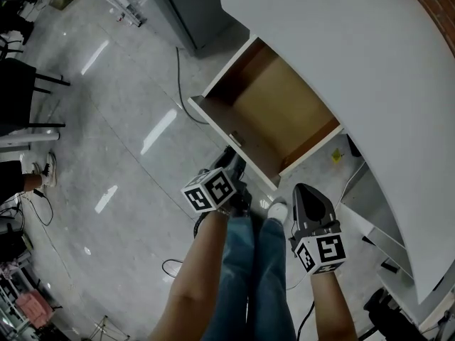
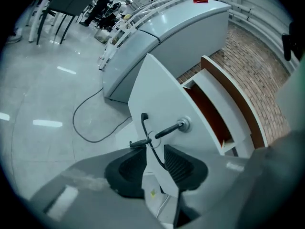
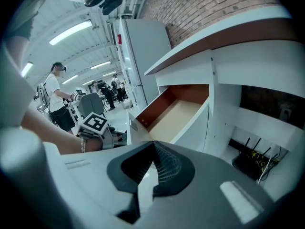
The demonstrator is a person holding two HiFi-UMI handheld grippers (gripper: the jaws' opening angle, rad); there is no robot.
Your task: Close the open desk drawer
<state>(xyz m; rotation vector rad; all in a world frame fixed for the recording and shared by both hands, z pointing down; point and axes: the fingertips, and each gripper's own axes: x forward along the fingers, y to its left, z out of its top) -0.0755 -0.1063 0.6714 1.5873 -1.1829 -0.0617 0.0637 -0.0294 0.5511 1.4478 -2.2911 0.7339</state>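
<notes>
The desk drawer [image 1: 281,116] stands pulled out from under the white curved desk [image 1: 370,69], its brown inside bare. Its white front panel [image 2: 159,99] carries a key in a lock [image 2: 182,124] with a ring and a black cord hanging from it. My left gripper [image 1: 233,168] is at that front panel, open, with the panel's lower edge between the pads [image 2: 131,168] and not pressed. My right gripper [image 1: 307,190] hangs lower, near the drawer's right corner, shut on nothing. In the right gripper view the drawer [image 3: 178,113] lies ahead.
A cable [image 1: 178,77] trails across the glossy floor to a grey cabinet [image 1: 192,6]. The person's jeans-clad legs [image 1: 249,275] stand right behind the drawer. Under the desk at right sit white shelves [image 1: 373,236] and a black router [image 3: 252,159]. People and chairs are far off.
</notes>
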